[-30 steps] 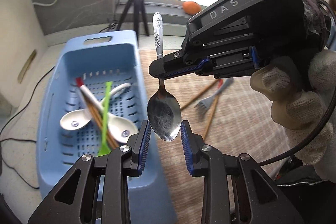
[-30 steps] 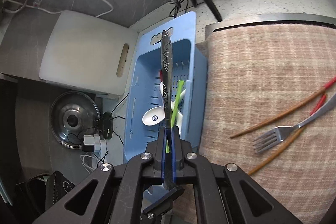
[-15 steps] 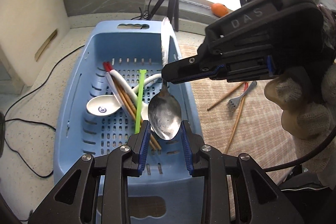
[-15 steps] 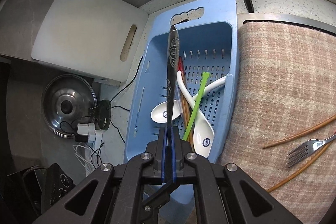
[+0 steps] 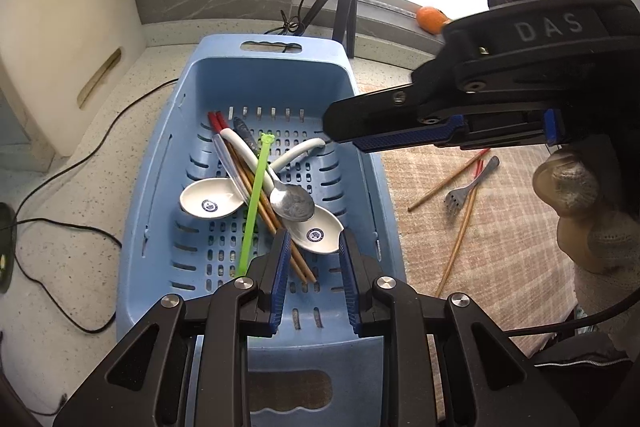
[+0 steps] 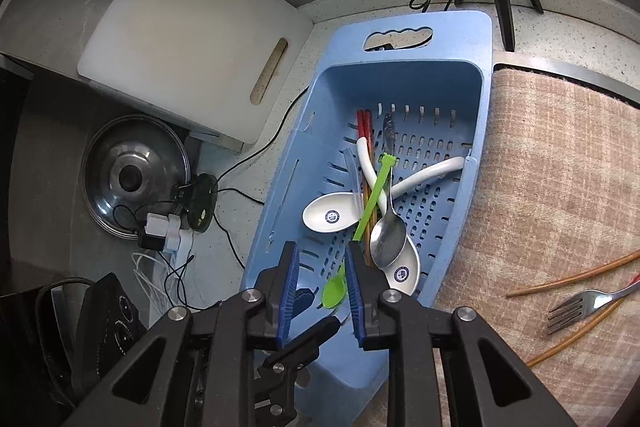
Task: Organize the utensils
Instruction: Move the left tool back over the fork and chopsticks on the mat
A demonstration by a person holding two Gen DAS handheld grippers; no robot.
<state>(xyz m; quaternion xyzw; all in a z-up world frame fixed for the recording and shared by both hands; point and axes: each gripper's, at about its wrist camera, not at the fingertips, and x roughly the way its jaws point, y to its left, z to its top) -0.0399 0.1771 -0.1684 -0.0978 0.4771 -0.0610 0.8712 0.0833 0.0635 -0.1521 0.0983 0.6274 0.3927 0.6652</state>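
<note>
Spoons [image 6: 387, 235] and chopsticks [image 5: 264, 199] are lying in the blue basket [image 5: 160, 187]; fork [image 6: 580, 305] and chopsticks at right are waiting; both grippers' jaws are gaping empty.

Matt blue plastic basket [image 5: 362, 147], shiny metal spoon [image 5: 291, 203], glossy white ceramic-looking spoons [image 6: 330, 215], green plastic spoon [image 5: 252, 215], wooden chopsticks [image 5: 460, 235], woven cloth mat [image 6: 560, 187], speckled stone-like tabletop [image 5: 80, 195].

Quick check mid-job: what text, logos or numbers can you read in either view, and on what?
"DAS": raised letters on the right hand-held gripper body, left wrist view.
Round blue emblems in the two white ceramic spoons: too small to read.
Embossed pattern on the metal spoon handle: no legible text.
Nothing else readable.
</note>
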